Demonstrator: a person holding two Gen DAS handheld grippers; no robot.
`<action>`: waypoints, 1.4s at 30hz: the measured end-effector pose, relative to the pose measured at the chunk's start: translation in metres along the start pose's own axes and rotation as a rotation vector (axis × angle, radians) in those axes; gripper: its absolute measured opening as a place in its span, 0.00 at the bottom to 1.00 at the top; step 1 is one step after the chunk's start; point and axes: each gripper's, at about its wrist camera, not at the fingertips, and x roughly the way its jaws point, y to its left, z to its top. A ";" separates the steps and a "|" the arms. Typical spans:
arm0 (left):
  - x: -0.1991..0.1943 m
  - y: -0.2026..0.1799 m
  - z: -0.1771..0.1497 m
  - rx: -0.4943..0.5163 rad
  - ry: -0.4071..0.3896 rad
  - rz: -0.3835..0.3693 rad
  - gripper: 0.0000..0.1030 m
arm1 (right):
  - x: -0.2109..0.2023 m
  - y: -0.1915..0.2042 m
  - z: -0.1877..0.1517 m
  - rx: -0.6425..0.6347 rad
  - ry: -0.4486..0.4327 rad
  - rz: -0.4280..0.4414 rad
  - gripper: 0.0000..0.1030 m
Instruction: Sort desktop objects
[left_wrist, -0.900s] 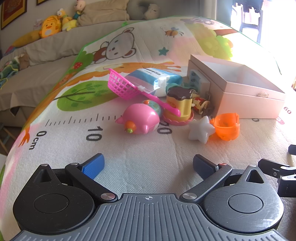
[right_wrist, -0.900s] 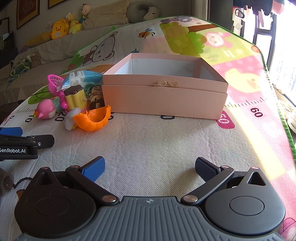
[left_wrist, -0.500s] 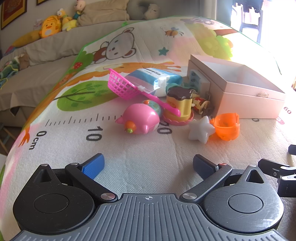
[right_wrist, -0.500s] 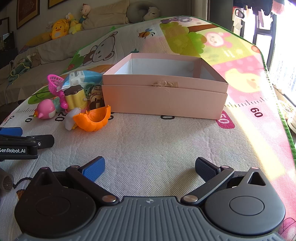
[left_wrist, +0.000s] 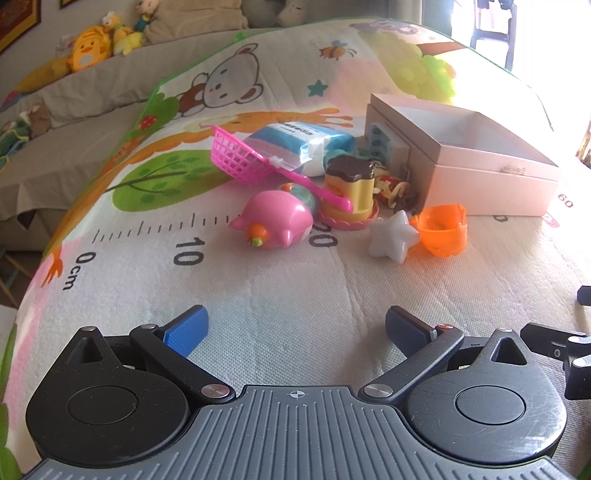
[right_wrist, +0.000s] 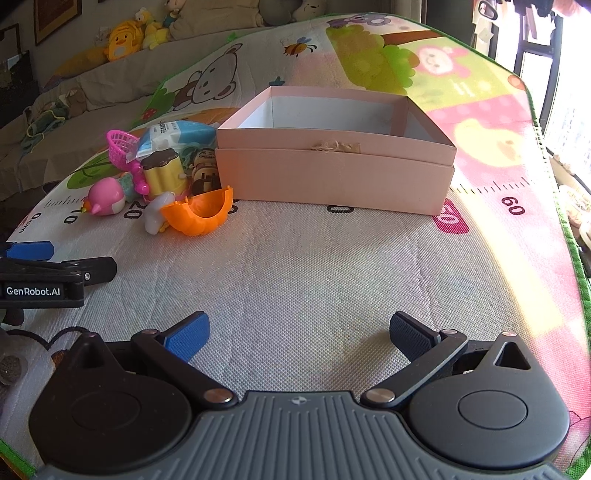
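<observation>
A heap of toys lies left of an open pink box (left_wrist: 491, 184) (right_wrist: 332, 177): a pink bird toy (left_wrist: 275, 219) (right_wrist: 105, 195), a white star (left_wrist: 393, 236), an orange cup (left_wrist: 443, 230) (right_wrist: 199, 212), a yellow pudding toy (left_wrist: 349, 186) (right_wrist: 162, 173), a pink net scoop (left_wrist: 240, 158) and a blue-white packet (left_wrist: 299, 146). My left gripper (left_wrist: 295, 328) is open and empty, well short of the toys. My right gripper (right_wrist: 297, 332) is open and empty, in front of the box. The box looks empty inside.
Everything rests on a cartoon play mat (right_wrist: 314, 266) with a printed ruler. The left gripper's side shows at the left edge of the right wrist view (right_wrist: 44, 280). A sofa with plush toys (left_wrist: 88, 55) stands behind. The mat's edge runs along the right (right_wrist: 576, 266).
</observation>
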 end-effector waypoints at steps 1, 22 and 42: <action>-0.001 0.001 0.001 0.001 0.012 -0.009 1.00 | -0.002 0.000 -0.001 -0.006 0.002 0.003 1.00; -0.025 0.020 0.012 -0.007 0.000 0.057 1.00 | -0.001 0.043 0.039 -0.211 -0.140 0.089 0.95; 0.002 -0.035 0.025 0.137 -0.071 -0.085 0.97 | -0.002 -0.019 0.025 -0.052 -0.141 0.022 0.32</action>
